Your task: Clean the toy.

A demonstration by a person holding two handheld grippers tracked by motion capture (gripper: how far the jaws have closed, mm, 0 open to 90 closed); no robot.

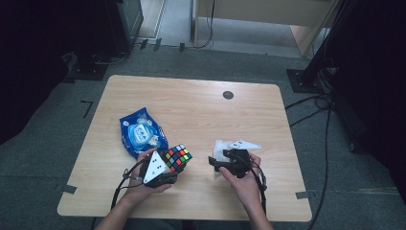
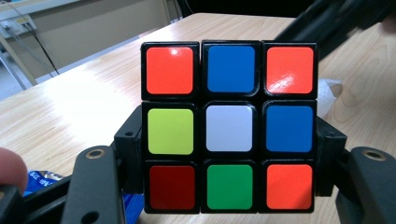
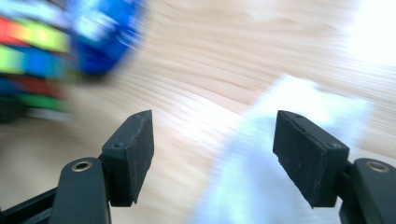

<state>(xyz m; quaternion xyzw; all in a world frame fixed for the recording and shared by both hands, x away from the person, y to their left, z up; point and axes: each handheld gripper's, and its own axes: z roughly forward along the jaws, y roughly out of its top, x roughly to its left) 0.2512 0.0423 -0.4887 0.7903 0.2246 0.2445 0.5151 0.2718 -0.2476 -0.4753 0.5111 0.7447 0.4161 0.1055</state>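
A scrambled colour cube (image 1: 177, 157) (image 2: 229, 127) is held off the wooden table (image 1: 191, 120), clamped on both sides by my left gripper (image 1: 173, 165) (image 2: 229, 154). In the left gripper view its facing side shows orange, blue, white, green and red squares. My right gripper (image 1: 214, 162) (image 3: 214, 156) stands open low over the table, with nothing between its jaws. A white crumpled tissue (image 1: 221, 149) (image 3: 280, 163) lies under and beside the right gripper. The right gripper view is blurred.
A blue snack packet (image 1: 142, 132) (image 3: 105, 35) lies on the table to the left of the cube. A dark round cap (image 1: 228, 95) sits in the table top at the far right. Cables trail on the floor at right.
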